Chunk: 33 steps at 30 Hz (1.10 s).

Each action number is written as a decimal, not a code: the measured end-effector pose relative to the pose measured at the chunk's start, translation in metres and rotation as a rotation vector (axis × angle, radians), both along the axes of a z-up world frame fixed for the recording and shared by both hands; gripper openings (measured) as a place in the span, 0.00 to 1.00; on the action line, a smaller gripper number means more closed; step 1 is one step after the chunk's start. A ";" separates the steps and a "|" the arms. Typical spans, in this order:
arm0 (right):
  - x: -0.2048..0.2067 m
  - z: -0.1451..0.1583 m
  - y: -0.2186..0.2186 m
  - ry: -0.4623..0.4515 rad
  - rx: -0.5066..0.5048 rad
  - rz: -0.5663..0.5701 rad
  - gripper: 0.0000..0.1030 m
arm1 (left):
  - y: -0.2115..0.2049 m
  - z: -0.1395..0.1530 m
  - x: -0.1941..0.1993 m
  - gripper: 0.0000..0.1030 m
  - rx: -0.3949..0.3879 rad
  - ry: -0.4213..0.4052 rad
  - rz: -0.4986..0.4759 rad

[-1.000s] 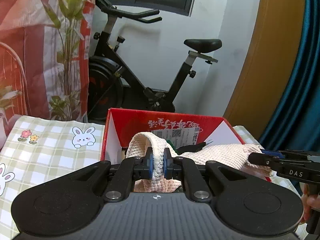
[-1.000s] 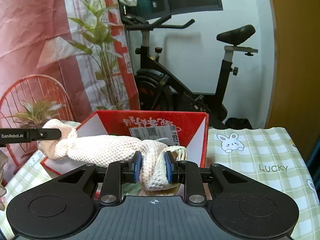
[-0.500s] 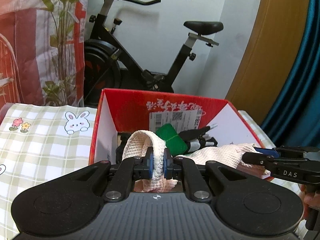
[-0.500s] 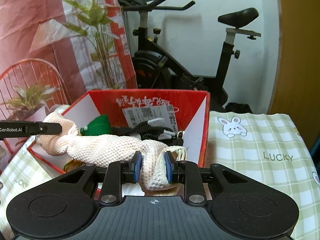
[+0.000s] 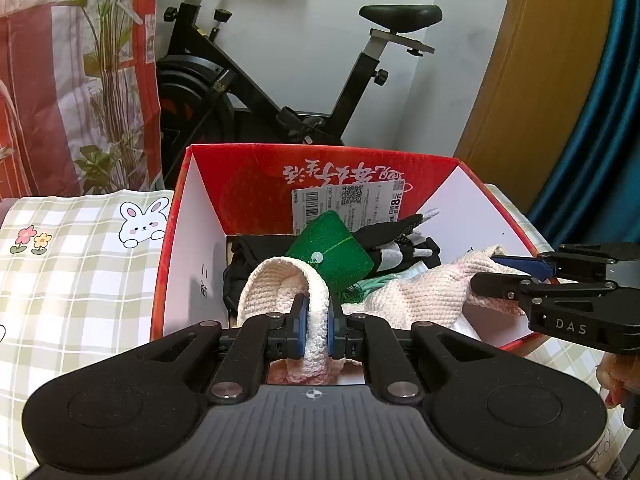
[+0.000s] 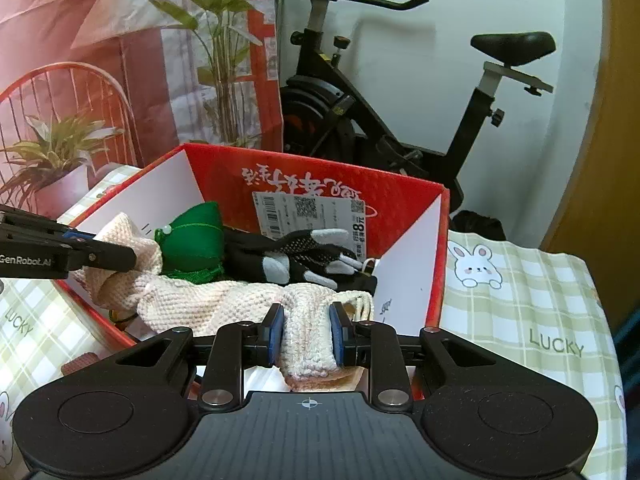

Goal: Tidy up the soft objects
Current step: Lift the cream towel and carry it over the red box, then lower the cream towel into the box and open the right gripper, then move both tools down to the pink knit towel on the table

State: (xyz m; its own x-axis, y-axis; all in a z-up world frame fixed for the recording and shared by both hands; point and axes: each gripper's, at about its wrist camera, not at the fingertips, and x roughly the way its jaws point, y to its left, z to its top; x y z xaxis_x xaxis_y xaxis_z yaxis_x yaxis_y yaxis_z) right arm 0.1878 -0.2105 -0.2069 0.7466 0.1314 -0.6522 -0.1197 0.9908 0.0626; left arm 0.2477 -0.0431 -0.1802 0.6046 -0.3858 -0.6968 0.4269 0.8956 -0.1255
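Observation:
A cream knitted cloth (image 5: pixel 416 296) hangs stretched between both grippers, inside the near part of the red cardboard box (image 5: pixel 248 184). My left gripper (image 5: pixel 313 330) is shut on the cloth's left end. My right gripper (image 6: pixel 307 334) is shut on its right end (image 6: pixel 308 320). The right gripper (image 5: pixel 516 276) shows at the right of the left wrist view, and the left gripper (image 6: pixel 116 256) at the left of the right wrist view. The box (image 6: pixel 400 200) holds a green pouch (image 5: pixel 332 256) and black-and-grey gloves (image 6: pixel 304 260).
The box stands on a table with a green checked rabbit-print cloth (image 5: pixel 80 264). An exercise bike (image 5: pixel 256 92) stands behind the box. A patterned curtain (image 6: pixel 100 40) and a potted plant (image 6: pixel 56 160) are at the left.
Both grippers have gone down and forward with the cloth, which now sags into the box; the box contents have come into view.

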 end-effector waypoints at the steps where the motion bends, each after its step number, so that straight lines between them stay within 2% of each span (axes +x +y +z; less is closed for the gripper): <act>1: 0.000 0.001 0.001 -0.002 -0.004 0.007 0.22 | 0.000 0.000 0.000 0.10 0.000 0.000 0.000; 7: 0.005 0.006 0.005 0.003 -0.010 0.027 0.22 | -0.002 0.000 0.003 0.10 -0.007 0.014 0.006; 14: 0.010 -0.001 0.002 0.025 0.005 -0.008 0.22 | -0.002 0.000 0.006 0.13 -0.022 0.026 0.013; 16: 0.009 0.000 0.001 0.021 0.001 -0.015 0.26 | -0.001 0.002 0.006 0.28 -0.031 0.025 0.011; 18: 0.008 0.002 0.001 0.011 0.003 -0.022 0.29 | -0.001 0.004 0.004 0.55 -0.047 0.024 0.007; 23: 0.000 0.010 0.001 -0.015 0.015 -0.034 0.41 | -0.006 0.011 -0.004 0.72 -0.042 -0.006 -0.009; 25: -0.004 0.014 0.001 -0.033 0.017 -0.039 0.58 | -0.006 0.016 -0.008 0.79 -0.048 -0.020 -0.014; 27: -0.010 0.019 0.002 -0.053 0.021 -0.041 0.65 | -0.005 0.022 -0.014 0.90 -0.051 -0.042 -0.012; 31: -0.022 0.030 0.002 -0.084 0.034 -0.044 0.86 | -0.001 0.033 -0.025 0.94 -0.054 -0.077 -0.005; 33: -0.029 0.035 0.002 -0.101 0.043 -0.045 0.93 | 0.002 0.037 -0.032 0.96 -0.058 -0.090 0.001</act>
State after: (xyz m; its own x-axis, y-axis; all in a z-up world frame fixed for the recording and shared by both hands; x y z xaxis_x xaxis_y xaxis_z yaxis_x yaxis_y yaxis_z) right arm 0.1585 -0.2082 -0.1718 0.8140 0.1220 -0.5680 -0.0825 0.9921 0.0948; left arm 0.2159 -0.0415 -0.1429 0.6641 -0.4234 -0.6162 0.4379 0.8883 -0.1385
